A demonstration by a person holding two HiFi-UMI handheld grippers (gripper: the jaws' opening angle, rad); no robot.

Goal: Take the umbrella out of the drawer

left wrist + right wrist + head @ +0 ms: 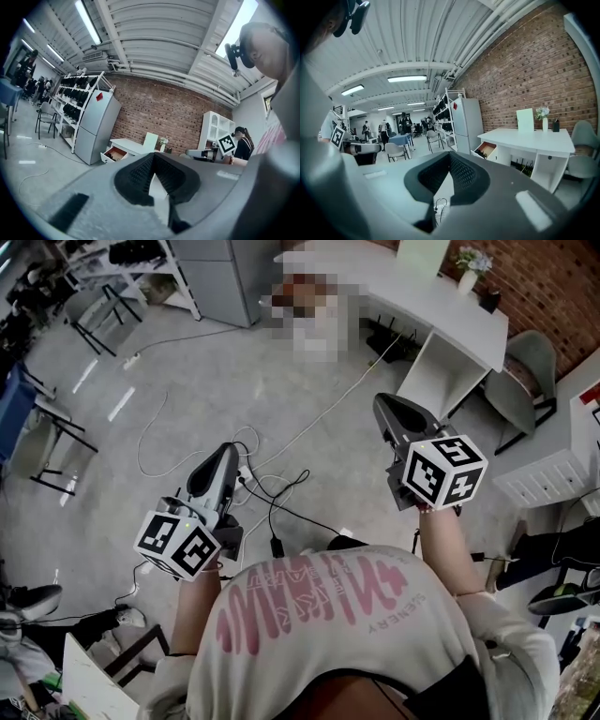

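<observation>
An open drawer sticks out of the left end of a white desk by the brick wall. The right gripper view shows the same drawer with something dark lying in it, too small to name as the umbrella. In the head view a mosaic patch covers that end of the desk. My left gripper and right gripper are held in the air over the floor, well short of the desk. Both point toward it with jaw tips together and nothing between them, as the left gripper and right gripper show in their own views.
Cables trail over the concrete floor between me and the desk. A tall grey cabinet stands left of the drawer. A vase of flowers sits on the desk, a grey chair at its right end, a white cabinet farther right.
</observation>
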